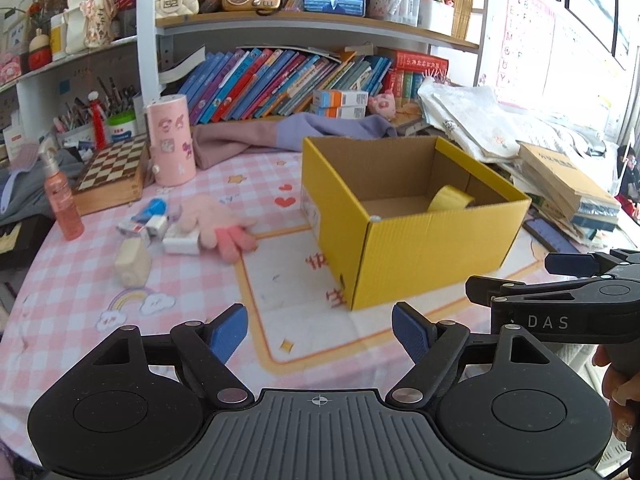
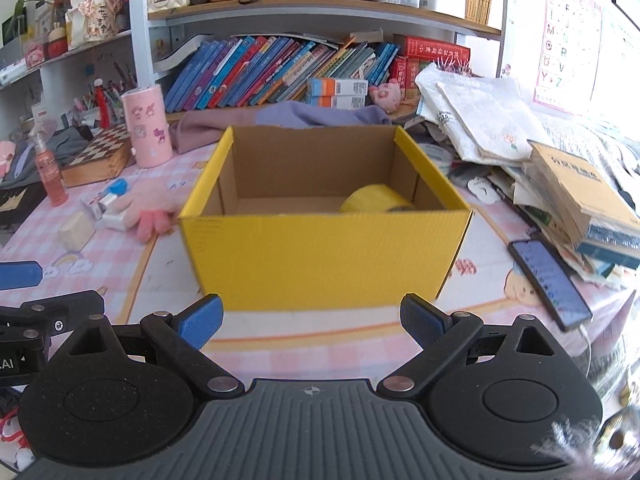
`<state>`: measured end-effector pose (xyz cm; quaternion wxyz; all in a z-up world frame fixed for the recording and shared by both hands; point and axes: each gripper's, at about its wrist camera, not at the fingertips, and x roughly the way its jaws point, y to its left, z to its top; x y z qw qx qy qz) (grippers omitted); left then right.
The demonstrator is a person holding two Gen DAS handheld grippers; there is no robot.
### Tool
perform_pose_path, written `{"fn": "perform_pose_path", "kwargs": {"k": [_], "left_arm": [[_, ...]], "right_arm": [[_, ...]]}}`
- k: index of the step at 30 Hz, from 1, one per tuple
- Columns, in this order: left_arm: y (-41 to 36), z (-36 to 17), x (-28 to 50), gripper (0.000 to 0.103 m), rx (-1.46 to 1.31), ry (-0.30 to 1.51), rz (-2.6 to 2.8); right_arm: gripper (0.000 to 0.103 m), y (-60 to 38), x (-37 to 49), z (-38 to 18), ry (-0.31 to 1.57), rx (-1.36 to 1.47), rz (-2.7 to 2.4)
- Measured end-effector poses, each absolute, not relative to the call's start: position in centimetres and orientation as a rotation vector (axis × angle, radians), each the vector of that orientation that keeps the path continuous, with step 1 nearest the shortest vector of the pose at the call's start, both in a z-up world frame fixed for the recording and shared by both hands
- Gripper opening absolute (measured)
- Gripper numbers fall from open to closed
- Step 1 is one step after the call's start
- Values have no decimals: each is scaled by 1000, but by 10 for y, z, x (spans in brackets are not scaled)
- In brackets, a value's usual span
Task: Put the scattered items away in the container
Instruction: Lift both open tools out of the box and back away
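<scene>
An open yellow cardboard box (image 1: 432, 256) (image 2: 320, 256) stands on the pink checked tablecloth, with a yellow tape roll (image 1: 452, 199) (image 2: 378, 199) inside. Left of the box lie a pink glove (image 1: 224, 230) (image 2: 154, 218), a white charger (image 1: 182, 242), a blue-capped item (image 1: 154, 208) (image 2: 114, 192) and a cream block (image 1: 132, 262) (image 2: 76, 232). My left gripper (image 1: 320, 330) is open and empty, low over the table in front of the box. My right gripper (image 2: 310, 320) is open and empty, close before the box's front wall; it also shows in the left wrist view (image 1: 560, 276).
A pink spray bottle (image 1: 62, 200), a chessboard box (image 1: 114, 176) and a pink cylinder (image 1: 172, 140) stand at the back left. Purple cloth (image 1: 280, 136) lies behind the box. Stacked books and papers (image 2: 560, 184) and a phone (image 2: 550, 284) lie right.
</scene>
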<state>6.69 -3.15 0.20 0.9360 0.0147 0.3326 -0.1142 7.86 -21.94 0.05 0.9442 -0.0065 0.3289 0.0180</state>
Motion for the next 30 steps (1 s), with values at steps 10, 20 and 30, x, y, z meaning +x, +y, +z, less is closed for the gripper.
{"fn": "perform_pose_path", "kwargs": {"k": [10, 20, 30], "left_arm": [[-3, -4, 39, 82, 31, 711, -217], [20, -12, 24, 82, 47, 752, -204], [37, -19, 21, 82, 42, 780, -194]], "right_arm": [[96, -192, 47, -9, 704, 2, 47], [96, -164, 32, -19, 732, 21, 70], [96, -142, 31, -26, 759, 13, 92]]}}
